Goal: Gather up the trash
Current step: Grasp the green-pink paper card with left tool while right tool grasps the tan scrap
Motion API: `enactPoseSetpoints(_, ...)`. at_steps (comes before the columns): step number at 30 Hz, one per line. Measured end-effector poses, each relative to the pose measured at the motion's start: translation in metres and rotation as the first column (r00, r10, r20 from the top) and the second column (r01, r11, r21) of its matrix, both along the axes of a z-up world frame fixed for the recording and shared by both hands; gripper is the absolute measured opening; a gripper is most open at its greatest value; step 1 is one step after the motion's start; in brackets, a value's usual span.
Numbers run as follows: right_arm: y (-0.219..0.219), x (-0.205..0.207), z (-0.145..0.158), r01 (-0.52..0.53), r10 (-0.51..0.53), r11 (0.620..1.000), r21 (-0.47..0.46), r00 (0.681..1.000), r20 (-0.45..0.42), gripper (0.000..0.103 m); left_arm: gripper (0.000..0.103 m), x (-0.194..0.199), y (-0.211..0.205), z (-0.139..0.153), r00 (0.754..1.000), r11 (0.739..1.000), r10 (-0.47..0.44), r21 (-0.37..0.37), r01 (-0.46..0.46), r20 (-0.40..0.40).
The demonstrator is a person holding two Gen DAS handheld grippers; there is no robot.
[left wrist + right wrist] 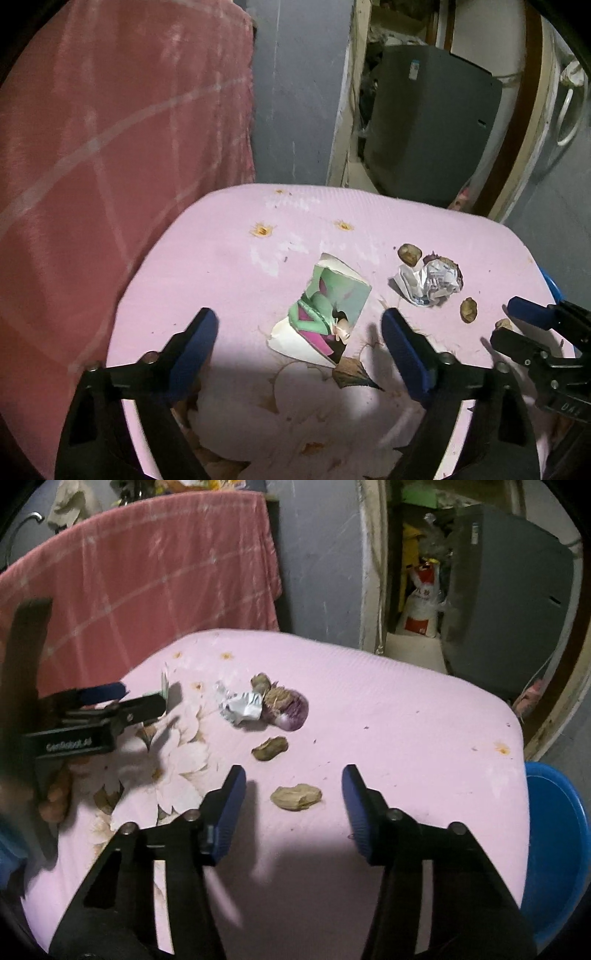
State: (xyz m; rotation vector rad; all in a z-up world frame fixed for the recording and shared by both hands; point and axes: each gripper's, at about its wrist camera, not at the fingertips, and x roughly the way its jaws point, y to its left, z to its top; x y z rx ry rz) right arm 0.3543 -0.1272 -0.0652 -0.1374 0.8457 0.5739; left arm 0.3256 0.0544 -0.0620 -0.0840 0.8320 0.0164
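Note:
Trash lies on a pink cloth-covered table (229,266). A torn green and pink picture card (325,306) lies between the tips of my open left gripper (299,325). A crumpled white paper (428,280) with an onion piece behind it and brown peel scraps (468,309) lie to the right. In the right wrist view my open right gripper (293,782) straddles a tan peel scrap (295,796). Beyond it lie another scrap (269,748), the crumpled paper (242,707) and a purple onion piece (290,709). The left gripper (147,698) shows at left.
A blue tub (554,849) stands past the table's right edge. A red blanket (110,129) hangs at the back left. A grey box (432,122) stands in a doorway behind the table. The right gripper (517,325) enters the left wrist view at right.

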Motion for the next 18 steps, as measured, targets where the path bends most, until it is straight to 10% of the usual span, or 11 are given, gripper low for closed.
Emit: enactPoseSetpoints(18, -0.007, 0.011, -0.007, -0.011, 0.017, 0.998, 0.066, 0.996, -0.088, 0.035, 0.044, 0.002, -0.019, -0.004, 0.995, 0.994, -0.083, 0.069, 0.086, -0.047)
